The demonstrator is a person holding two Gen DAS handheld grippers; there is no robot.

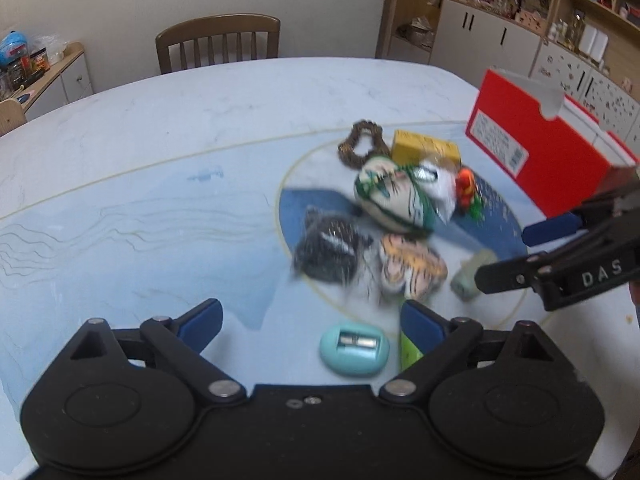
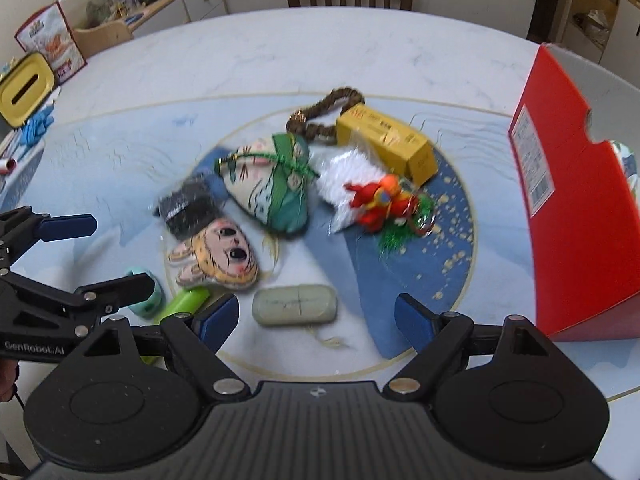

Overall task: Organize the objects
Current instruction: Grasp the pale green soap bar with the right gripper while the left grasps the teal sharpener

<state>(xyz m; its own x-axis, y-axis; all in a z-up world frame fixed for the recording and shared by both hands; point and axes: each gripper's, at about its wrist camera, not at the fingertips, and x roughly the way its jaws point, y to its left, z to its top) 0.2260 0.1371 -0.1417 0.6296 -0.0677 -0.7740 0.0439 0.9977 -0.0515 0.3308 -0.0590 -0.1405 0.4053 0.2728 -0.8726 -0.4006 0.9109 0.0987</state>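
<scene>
A pile of small objects lies on the round marble table (image 2: 280,56): a green-and-white pouch (image 2: 272,184), a face-shaped plush (image 2: 216,256), a black packet (image 2: 188,204), a white packet (image 2: 348,176), a red toy (image 2: 380,200), a yellow box (image 2: 388,142) and a bead bracelet (image 2: 320,116). My right gripper (image 2: 316,316) is open just in front of a grey-green case (image 2: 296,304). My left gripper (image 1: 310,318) is open, with a teal sharpener (image 1: 354,350) and a green item (image 1: 410,354) near its right finger. An open red box (image 2: 568,184) stands to the right.
A wooden chair (image 1: 218,42) stands behind the table. On the table's far left are a yellow tin (image 2: 24,88), blue gloves (image 2: 38,124) and a snack box (image 2: 52,40). Cupboards and shelves (image 1: 500,20) line the back wall. The right gripper (image 1: 516,254) shows at the left view's right edge.
</scene>
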